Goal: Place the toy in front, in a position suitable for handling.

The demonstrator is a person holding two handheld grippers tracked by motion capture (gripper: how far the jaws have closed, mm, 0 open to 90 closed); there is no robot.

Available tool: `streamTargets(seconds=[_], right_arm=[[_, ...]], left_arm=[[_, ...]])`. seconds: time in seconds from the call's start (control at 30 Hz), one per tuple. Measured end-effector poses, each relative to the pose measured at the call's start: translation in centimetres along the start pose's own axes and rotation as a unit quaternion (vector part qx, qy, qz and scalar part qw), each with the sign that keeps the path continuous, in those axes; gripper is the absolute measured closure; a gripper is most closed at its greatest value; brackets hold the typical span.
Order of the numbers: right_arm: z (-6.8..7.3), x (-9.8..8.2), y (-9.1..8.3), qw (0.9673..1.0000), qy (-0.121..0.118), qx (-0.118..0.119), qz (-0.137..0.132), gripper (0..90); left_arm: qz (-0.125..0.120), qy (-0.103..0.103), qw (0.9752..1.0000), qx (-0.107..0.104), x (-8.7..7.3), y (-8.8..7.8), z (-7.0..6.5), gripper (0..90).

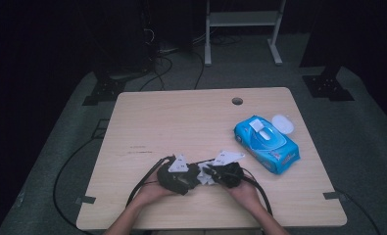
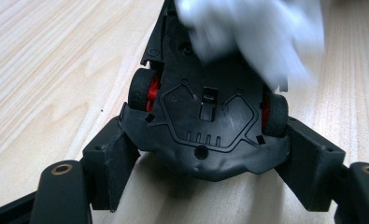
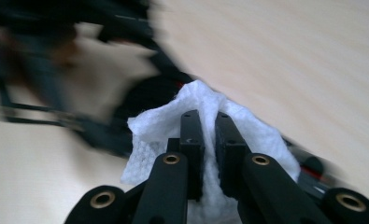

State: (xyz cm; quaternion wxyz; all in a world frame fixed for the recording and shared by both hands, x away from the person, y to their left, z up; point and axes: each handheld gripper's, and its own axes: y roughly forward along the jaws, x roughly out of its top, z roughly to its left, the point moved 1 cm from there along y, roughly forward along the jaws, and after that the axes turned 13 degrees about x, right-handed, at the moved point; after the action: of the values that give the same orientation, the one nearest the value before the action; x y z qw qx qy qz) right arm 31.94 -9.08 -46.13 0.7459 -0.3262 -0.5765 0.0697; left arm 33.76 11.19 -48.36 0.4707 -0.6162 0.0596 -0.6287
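Note:
A black toy car (image 2: pixel 205 126) with red wheel hubs lies belly-up between my left gripper's (image 2: pixel 205 161) jaws, whose pads press on its two sides. In the right gripper view, my right gripper (image 3: pixel 209 126) is shut on a crumpled white wipe (image 3: pixel 247 130), which rests against the dark, blurred car (image 3: pixel 145 98). The same wipe (image 2: pixel 257 32) covers the car's far end in the left gripper view. From the high view, the left gripper (image 1: pixel 179 176) and right gripper (image 1: pixel 220 174) meet near the table's front edge, with the wipe (image 1: pixel 205 177) between them.
A blue pack of wet wipes (image 1: pixel 267 144) lies at the right of the wooden table (image 1: pixel 181 117), its white lid (image 1: pixel 283 123) flipped open. A cable hole (image 1: pixel 237 101) sits near the far edge. Black cables trail back from both grippers.

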Motion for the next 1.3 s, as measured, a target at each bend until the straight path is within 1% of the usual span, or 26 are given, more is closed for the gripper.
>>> streamTargets(seconds=[0.03, 0.1, 0.17, 0.23, 0.3, 0.37, 0.4, 0.43, 0.5, 0.57, 0.6, 0.63, 0.67, 0.77, 0.8, 0.83, 0.9, 0.93, 0.97, 1.0, 1.03, 1.07, 1.2, 1.23, 1.27, 1.3], right_arm=[[0.6, 0.1, 0.5, 0.9998, -0.004, 0.019, -0.001, 83.2], [1.2, 0.4, 1.0, 0.9994, -0.032, 0.009, 0.011, 83.2], [0.6, 0.4, 0.5, 0.9996, -0.023, 0.003, 0.015, 83.1], [-0.7, 0.0, -0.7, 0.9996, -0.008, -0.023, 0.013, 83.2], [-2.0, -0.6, -2.0, 0.9985, 0.011, -0.052, 0.010, 83.2], [-3.0, -1.2, -3.1, 0.9971, 0.028, -0.070, 0.008, 83.2], [-3.3, -1.3, -3.4, 0.9970, 0.039, -0.067, 0.004, 83.2], [-3.4, -1.4, -3.4, 0.9970, 0.043, -0.064, 0.000, 83.2], [-2.9, -1.3, -3.0, 0.9975, 0.035, -0.062, -0.002, 83.1], [-2.3, -1.1, -2.4, 0.9991, 0.029, -0.031, -0.006, 83.1], [-2.0, -1.0, -2.2, 0.9991, 0.015, -0.039, 0.000, 83.1], [-1.9, -1.0, -2.2, 0.9991, 0.010, -0.042, 0.003, 83.1], [-2.1, -1.0, -2.3, 0.9991, 0.016, -0.040, 0.003, 83.1], [-3.1, -1.4, -3.1, 0.9976, 0.045, -0.053, -0.004, 83.2], [-3.4, -1.5, -3.3, 0.9972, 0.053, -0.052, -0.006, 83.2], [-3.4, -1.6, -3.4, 0.9971, 0.055, -0.052, -0.007, 83.2], [-2.8, -1.5, -3.1, 0.9974, 0.045, -0.056, -0.003, 83.1], [-2.4, -1.4, -2.9, 0.9981, 0.042, -0.045, -0.004, 83.1], [-2.1, -1.3, -2.7, 0.9989, 0.041, -0.024, -0.004, 83.1], [-1.6, -1.2, -2.4, 0.9993, 0.035, -0.016, 0.000, 83.1], [-1.3, -1.1, -2.2, 0.9994, 0.019, -0.027, 0.008, 83.1], [-1.3, -1.0, -2.3, 0.9993, 0.013, -0.031, 0.015, 83.2], [-3.1, -1.7, -3.6, 0.9969, 0.060, -0.052, 0.003, 83.2], [-3.4, -1.8, -3.9, 0.9961, 0.073, -0.050, 0.001, 83.3], [-3.5, -1.9, -4.1, 0.9961, 0.077, -0.044, 0.000, 83.3], [-3.3, -1.9, -3.9, 0.9967, 0.073, -0.036, 0.001, 83.2]], left_arm=[[0.001, 0.000, 1.0000, -0.001, 0.0, 0.0, 0.1, 26.0], [0.000, 0.002, 1.0000, 0.002, -0.1, -0.1, 0.1, 26.0], [0.001, 0.002, 1.0000, 0.004, -0.2, -0.2, 0.2, 26.0], [0.000, 0.000, 1.0000, 0.004, -0.3, -0.3, 0.4, 26.0], [0.002, -0.001, 1.0000, 0.004, -0.4, -0.3, 0.5, 26.0], [0.003, 0.001, 1.0000, 0.005, -0.4, -0.3, 0.5, 26.0], [0.003, -0.001, 1.0000, 0.004, -0.4, -0.3, 0.5, 26.0], [0.004, -0.002, 1.0000, 0.003, -0.4, -0.3, 0.5, 26.0], [0.004, -0.003, 1.0000, 0.003, -0.4, -0.3, 0.5, 26.1], [0.006, -0.002, 1.0000, 0.003, -0.4, -0.3, 0.6, 26.1], [0.005, -0.003, 1.0000, 0.003, -0.4, -0.3, 0.6, 26.1], [0.005, -0.001, 1.0000, 0.004, -0.5, -0.4, 0.6, 26.1], [0.006, -0.001, 1.0000, 0.004, -0.4, -0.4, 0.6, 26.0], [0.005, -0.005, 1.0000, 0.004, -0.5, -0.4, 0.7, 26.1], [0.005, -0.005, 1.0000, 0.004, -0.5, -0.4, 0.7, 26.0], [0.005, -0.005, 1.0000, 0.004, -0.5, -0.4, 0.7, 26.0], [0.007, -0.003, 1.0000, 0.005, -0.5, -0.4, 0.8, 26.0], [0.007, -0.005, 0.9999, 0.006, -0.6, -0.4, 0.9, 26.0], [0.007, -0.007, 0.9999, 0.008, -0.6, -0.5, 1.0, 26.0], [0.009, -0.007, 0.9999, 0.010, -0.7, -0.5, 1.1, 26.0], [0.008, -0.008, 0.9999, 0.010, -0.7, -0.5, 1.1, 26.1], [0.009, -0.010, 0.9999, 0.011, -0.7, -0.5, 1.1, 26.1], [0.011, -0.014, 0.9997, 0.016, -0.8, -0.5, 1.3, 26.1], [0.011, -0.014, 0.9997, 0.016, -0.8, -0.5, 1.3, 26.1], [0.010, -0.014, 0.9997, 0.016, -0.8, -0.5, 1.3, 26.0], [0.010, -0.014, 0.9997, 0.017, -0.8, -0.5, 1.3, 26.1]])
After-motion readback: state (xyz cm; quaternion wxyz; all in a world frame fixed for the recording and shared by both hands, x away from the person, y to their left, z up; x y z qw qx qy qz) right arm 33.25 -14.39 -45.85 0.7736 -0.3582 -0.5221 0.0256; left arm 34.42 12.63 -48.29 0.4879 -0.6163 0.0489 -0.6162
